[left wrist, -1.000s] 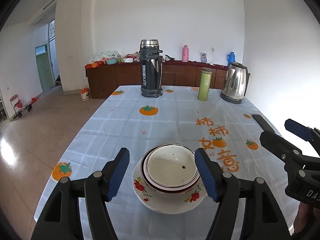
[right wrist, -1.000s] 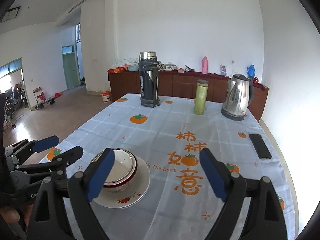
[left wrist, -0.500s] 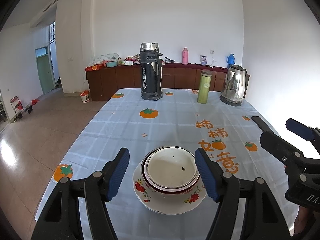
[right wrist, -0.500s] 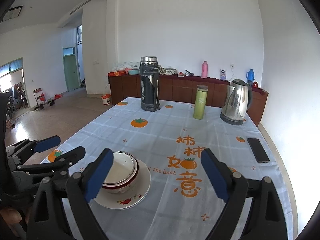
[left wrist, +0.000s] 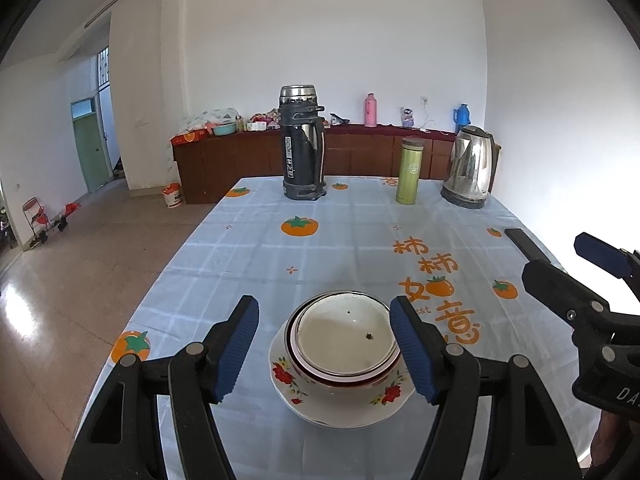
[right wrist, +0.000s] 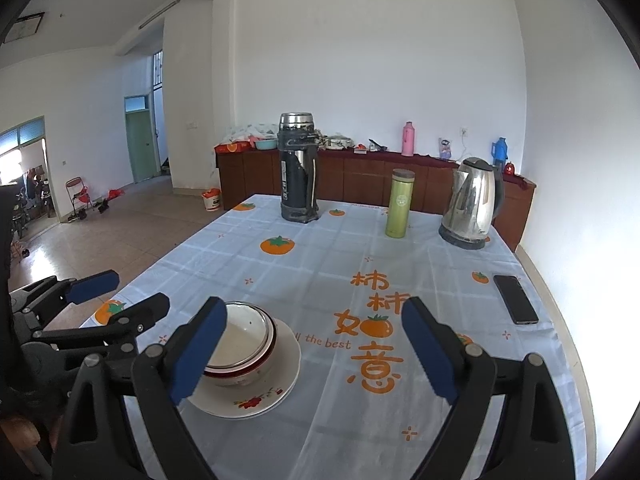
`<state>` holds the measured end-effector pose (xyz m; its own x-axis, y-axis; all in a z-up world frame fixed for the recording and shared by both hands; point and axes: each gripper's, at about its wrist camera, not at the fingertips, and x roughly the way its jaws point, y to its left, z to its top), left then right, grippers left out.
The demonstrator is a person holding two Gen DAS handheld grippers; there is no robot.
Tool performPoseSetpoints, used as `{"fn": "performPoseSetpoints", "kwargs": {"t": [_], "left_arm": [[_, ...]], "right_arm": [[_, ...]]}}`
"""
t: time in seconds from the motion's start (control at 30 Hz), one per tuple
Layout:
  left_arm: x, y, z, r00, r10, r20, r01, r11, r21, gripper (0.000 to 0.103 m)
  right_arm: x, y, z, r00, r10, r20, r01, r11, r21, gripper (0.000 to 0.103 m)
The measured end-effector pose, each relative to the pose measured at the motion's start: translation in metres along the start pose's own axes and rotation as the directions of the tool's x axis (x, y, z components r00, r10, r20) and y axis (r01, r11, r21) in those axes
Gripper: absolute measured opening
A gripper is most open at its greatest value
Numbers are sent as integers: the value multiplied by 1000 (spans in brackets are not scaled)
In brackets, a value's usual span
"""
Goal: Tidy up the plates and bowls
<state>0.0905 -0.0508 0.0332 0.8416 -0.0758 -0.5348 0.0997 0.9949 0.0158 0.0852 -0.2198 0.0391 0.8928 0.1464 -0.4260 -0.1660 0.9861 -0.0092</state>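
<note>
Two nested white bowls with dark red rims sit on a white plate painted with red flowers, near the front of the table. My left gripper is open, and its blue pads frame the bowls from short of them without touching. In the right wrist view the bowls and plate lie at lower left, partly behind one finger. My right gripper stands open over bare tablecloth to the right of the stack, holding nothing. Each gripper shows in the other's view: the left gripper, the right gripper.
At the far end of the table stand a dark thermos jug, a green bottle and a steel kettle. A black phone lies near the right edge. The tablecloth has orange fruit prints. A wooden sideboard lines the back wall.
</note>
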Motion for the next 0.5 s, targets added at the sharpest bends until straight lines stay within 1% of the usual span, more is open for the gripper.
{"fn": "performPoseSetpoints", "kwargs": {"t": [0.2,0.33,0.5], "left_arm": [[-1,-1,2,1000,-4,6,4,1000,-2,70],[0,-2,2,1000,3,8,-3,1000,-3,70],[1,-2,0,1000,-6,9,6,1000,2,70]], "right_arm": [[-5,-3,0,1000,-4,17,4,1000,6,91],[-5,-4,0,1000,-3,11,3,1000,5,91],[-3,-4,0,1000,-2,3,2,1000,2,91]]}}
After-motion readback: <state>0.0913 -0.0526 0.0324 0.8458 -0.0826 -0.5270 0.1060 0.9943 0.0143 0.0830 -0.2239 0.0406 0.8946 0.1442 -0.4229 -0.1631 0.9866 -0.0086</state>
